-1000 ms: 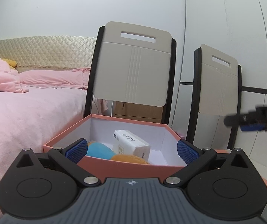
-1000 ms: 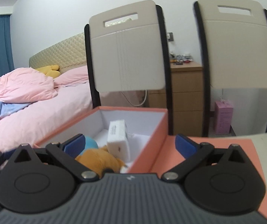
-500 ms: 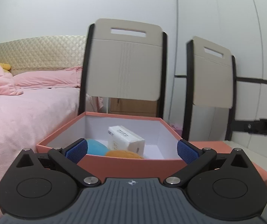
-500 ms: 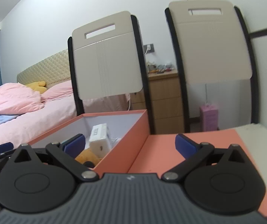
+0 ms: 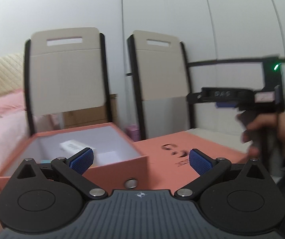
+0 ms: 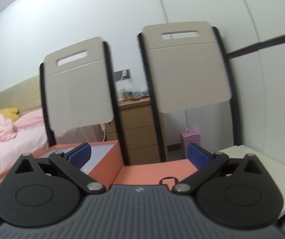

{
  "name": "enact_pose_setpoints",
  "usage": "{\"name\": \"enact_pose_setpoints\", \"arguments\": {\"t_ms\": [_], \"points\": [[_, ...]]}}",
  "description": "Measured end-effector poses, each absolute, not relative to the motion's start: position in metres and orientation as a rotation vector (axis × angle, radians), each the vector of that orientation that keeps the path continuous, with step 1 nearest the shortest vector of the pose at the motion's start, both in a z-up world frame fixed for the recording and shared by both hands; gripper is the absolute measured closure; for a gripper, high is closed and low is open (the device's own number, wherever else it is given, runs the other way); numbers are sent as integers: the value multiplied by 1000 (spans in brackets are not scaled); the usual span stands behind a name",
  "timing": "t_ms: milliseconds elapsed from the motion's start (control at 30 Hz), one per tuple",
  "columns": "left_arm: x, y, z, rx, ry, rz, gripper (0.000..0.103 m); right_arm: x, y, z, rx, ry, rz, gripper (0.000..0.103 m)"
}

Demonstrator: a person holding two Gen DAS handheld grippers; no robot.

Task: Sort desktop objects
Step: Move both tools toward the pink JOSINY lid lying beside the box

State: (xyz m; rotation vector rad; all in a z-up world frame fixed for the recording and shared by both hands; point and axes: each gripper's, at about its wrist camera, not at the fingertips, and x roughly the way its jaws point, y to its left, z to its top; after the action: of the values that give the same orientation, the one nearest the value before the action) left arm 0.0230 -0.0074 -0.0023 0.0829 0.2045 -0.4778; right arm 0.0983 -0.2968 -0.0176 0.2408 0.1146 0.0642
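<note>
Ahead of the left gripper (image 5: 140, 160), which is spread wide and empty, sits the open salmon-pink cardboard box (image 5: 110, 166), its flat salmon-pink lid (image 5: 194, 149) alongside rightward. A white rectangular carton (image 5: 72, 147) lies inside. The right gripper (image 6: 139, 155) also gapes, empty.

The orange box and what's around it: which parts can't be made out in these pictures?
- Orange box contents, left wrist view: blurred, partly behind the left gripper.
- Lid printing, left wrist view: smeared.
- Box interior, right wrist view: hidden behind the right gripper.
- Dresser-top clutter: too small.
</note>
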Motion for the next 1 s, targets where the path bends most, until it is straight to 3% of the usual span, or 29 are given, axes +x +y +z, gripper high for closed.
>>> {"name": "enact_pose_setpoints", "arguments": {"t_ms": [667, 1000], "points": [[45, 7, -12, -13, 287, -350, 0, 79, -310, -17, 230, 159, 86, 0], [47, 6, -22, -112, 279, -360, 0, 86, -337, -32, 282, 295, 123, 0]]}}
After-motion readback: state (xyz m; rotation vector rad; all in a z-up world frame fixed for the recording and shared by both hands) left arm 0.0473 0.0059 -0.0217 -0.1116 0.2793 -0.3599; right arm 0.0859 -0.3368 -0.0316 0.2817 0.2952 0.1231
